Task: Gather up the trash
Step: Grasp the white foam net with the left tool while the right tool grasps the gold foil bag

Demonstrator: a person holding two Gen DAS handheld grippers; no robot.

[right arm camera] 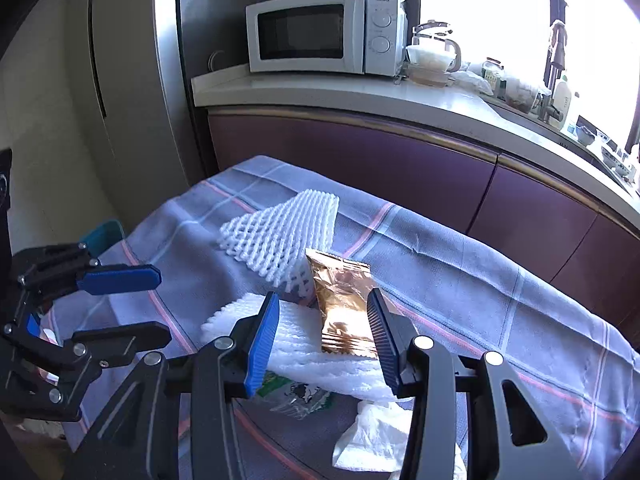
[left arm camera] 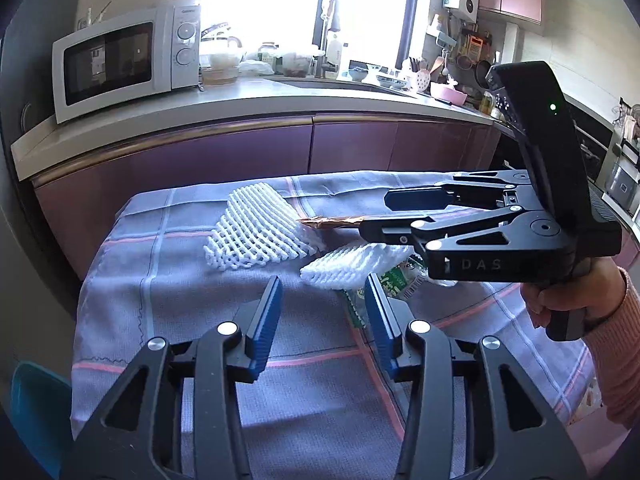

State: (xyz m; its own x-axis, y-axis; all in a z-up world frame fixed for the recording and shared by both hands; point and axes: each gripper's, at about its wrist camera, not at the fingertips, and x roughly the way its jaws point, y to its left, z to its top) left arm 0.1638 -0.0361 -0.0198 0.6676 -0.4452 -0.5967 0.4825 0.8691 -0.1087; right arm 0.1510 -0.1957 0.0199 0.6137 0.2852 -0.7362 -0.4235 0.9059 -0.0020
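Trash lies on a table under a purple plaid cloth [left arm camera: 168, 280]. A large white foam fruit net [left arm camera: 256, 228] [right arm camera: 284, 236] lies at the back. A smaller white foam net [left arm camera: 352, 262] [right arm camera: 320, 356] lies nearer, over a green printed wrapper [left arm camera: 394, 280] [right arm camera: 292, 394]. A gold foil wrapper [right arm camera: 340, 308] [left arm camera: 332, 222] rests on the nets. A crumpled white tissue [right arm camera: 372, 440] lies nearest the right gripper. My right gripper [right arm camera: 324, 320] [left arm camera: 372, 216] is open, its fingers either side of the gold wrapper and just above it. My left gripper [left arm camera: 322, 304] [right arm camera: 136, 304] is open and empty, short of the smaller net.
A purple cabinet run with a white counter [left arm camera: 240, 100] stands behind the table. A white microwave [left arm camera: 120, 60] [right arm camera: 320, 32], a kettle, jars and a sink are on it. A teal chair [left arm camera: 32, 408] stands at the table's left. A tall fridge [right arm camera: 120, 80] is at the left.
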